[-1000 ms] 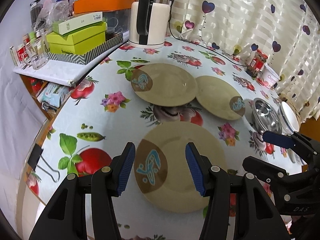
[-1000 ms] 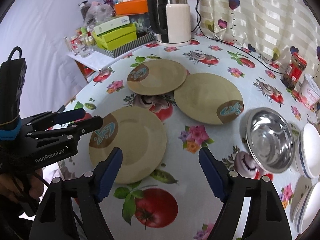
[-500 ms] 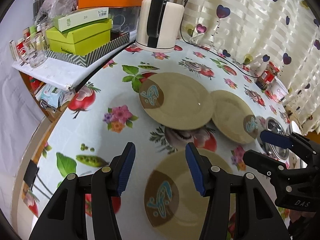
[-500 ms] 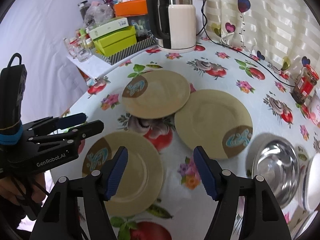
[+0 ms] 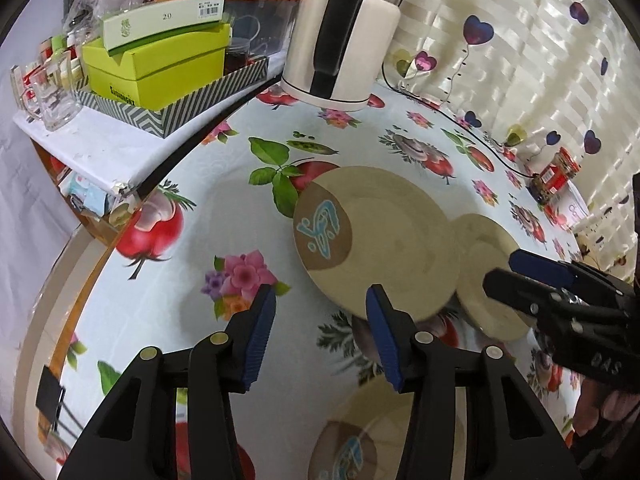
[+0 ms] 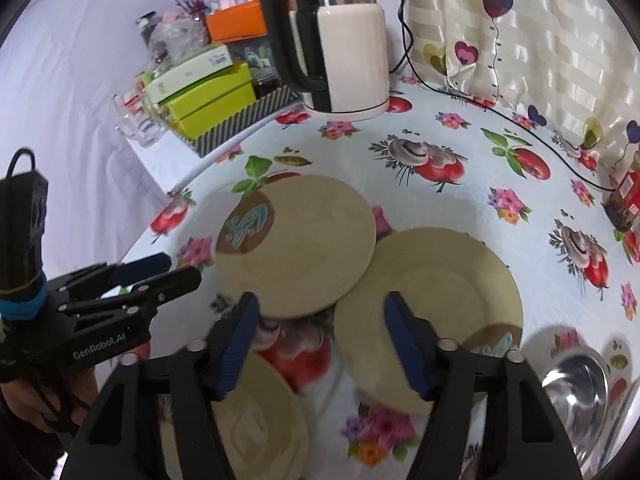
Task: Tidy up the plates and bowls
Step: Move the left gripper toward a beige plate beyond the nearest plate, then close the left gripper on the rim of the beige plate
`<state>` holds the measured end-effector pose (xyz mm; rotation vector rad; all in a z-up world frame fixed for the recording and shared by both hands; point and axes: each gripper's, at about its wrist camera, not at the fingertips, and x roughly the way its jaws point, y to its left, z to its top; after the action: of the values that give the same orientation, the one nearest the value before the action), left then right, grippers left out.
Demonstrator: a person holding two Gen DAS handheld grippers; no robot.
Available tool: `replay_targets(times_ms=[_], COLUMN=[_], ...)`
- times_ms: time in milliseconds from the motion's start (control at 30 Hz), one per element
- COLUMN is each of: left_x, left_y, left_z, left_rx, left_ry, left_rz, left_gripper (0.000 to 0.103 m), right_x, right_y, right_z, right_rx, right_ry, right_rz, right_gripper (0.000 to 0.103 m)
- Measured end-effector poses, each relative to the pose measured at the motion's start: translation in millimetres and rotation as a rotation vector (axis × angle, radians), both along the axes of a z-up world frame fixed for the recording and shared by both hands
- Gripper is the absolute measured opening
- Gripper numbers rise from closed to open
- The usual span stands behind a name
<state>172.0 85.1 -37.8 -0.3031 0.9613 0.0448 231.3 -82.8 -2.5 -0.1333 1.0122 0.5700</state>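
The near plate (image 6: 256,412) lies half hidden behind the right gripper's left finger (image 6: 234,344) and is blurred. The steel bowl (image 6: 580,392) runs off the frame's edge. The red jar (image 5: 554,174) has a label too small to read.

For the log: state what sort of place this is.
Probably a home dining or kitchen corner: a kettle on a fruit-print tablecloth, plates laid out, heart-patterned curtains behind.
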Motion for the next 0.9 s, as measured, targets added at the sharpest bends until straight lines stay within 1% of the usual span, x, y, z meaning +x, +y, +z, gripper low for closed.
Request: replay_targets(times_ms=[67, 100, 233, 367, 600, 833, 900], left_x=[4, 6, 13, 20, 28, 37, 39], left_y=[2, 4, 8, 12, 17, 16, 15], left_z=[-4, -6, -13, -20, -30, -32, -32], left_rx=[-0.008, -0.014, -0.036, -0.056, -0.092, -0.115, -0.126], left_ry=[0.007, 0.011, 0.020, 0.037, 0.053, 0.042, 0.040], left_rz=[0.002, 0.003, 0.005, 0.010, 0.016, 0.008, 0.003], left_gripper=[0.048, 0.048, 0.048, 0.048, 0.047, 0.047, 0.047], right_x=[10, 15, 30, 45, 64, 75, 77], right_y=[2, 4, 9, 12, 14, 15, 15], right_z=[-4, -6, -13, -20, -32, -43, -44], right_rx=[0.000, -0.001, -0.005, -0.009, -0.011, -0.004, 0.001], right_ry=[0.014, 0.019, 0.035, 0.051, 0.080, 0.114, 0.118], right_rz=[-0.007, -0.009, -0.018, -0.030, -0.047, -0.054, -0.056], right_gripper=[0.053, 0.053, 0.052, 0.048, 0.046, 0.033, 0.032])
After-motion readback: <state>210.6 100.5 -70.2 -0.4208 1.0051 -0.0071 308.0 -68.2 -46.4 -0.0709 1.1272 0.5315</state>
